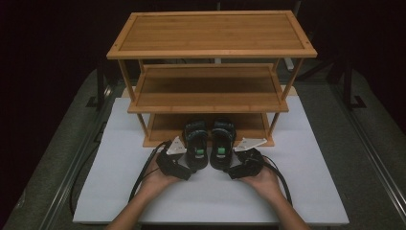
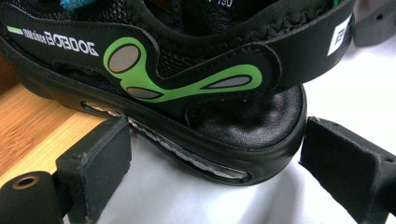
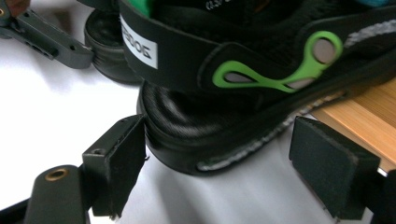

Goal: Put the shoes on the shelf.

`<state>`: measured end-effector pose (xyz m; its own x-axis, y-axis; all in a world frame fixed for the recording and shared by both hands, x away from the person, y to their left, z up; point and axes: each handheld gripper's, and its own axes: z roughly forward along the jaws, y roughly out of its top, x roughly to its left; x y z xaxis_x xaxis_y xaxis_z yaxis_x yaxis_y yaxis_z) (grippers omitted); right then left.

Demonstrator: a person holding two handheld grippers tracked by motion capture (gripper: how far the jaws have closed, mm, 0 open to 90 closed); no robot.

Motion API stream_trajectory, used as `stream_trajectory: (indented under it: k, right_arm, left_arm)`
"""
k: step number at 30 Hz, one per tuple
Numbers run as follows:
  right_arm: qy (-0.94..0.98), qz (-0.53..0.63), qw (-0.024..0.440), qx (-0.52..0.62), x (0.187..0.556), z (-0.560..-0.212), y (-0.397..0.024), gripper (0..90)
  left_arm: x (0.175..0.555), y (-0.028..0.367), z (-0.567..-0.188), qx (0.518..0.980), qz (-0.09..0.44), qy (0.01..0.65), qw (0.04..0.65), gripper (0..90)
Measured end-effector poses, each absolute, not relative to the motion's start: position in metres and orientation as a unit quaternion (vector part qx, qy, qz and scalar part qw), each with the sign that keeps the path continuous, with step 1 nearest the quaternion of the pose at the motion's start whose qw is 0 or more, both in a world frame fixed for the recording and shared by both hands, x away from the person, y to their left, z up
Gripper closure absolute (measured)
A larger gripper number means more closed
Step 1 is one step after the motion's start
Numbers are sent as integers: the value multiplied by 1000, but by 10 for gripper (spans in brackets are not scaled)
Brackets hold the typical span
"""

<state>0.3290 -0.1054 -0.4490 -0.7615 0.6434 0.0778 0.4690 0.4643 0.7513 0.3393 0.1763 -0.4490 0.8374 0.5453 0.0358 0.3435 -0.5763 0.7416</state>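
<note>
Two black sandals with green marks lie side by side, toes on the bottom shelf (image 1: 163,128) of a bamboo rack, heels on the white board (image 1: 115,191). My left gripper (image 1: 184,168) sits at the heel of the left sandal (image 1: 196,140). In the left gripper view its jaws (image 2: 215,140) stand on either side of that sandal's heel (image 2: 243,121), open, with a small gap at the right pad (image 2: 345,163). My right gripper (image 1: 235,168) is at the right sandal (image 1: 223,140). Its jaws (image 3: 222,140) flank the heel (image 3: 187,130), open, the right pad (image 3: 331,163) well clear.
The three-tier bamboo rack (image 1: 210,33) stands at the back of the board, its middle shelf (image 1: 206,91) overhanging the sandals' toes. Dark grey table surface (image 1: 344,143) borders the board. Cables trail from both grippers toward the person's forearms.
</note>
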Motion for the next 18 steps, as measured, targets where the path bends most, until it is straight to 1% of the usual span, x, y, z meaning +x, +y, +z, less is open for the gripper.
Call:
stream_trajectory:
  k: [2,6,10,14,18]
  right_arm:
    - [851,394,121,325,329,-450,-101,155]
    - [851,395,121,325,331,-450,-101,154]
    - [847,401,114,329,338,-450,-102,156]
    - [841,414,95,334,345,-448,-106,155]
    - [844,411,94,332,348,-447,-106,155]
  left_arm:
    - [340,176,-449,878,132,252,386,86]
    - [347,173,-449,878,128,250,387,86]
    - [357,173,-448,873,116,255,400,86]
    - [365,177,-447,864,83,268,418,84]
    - [367,179,-446,861,76,271,423,84]
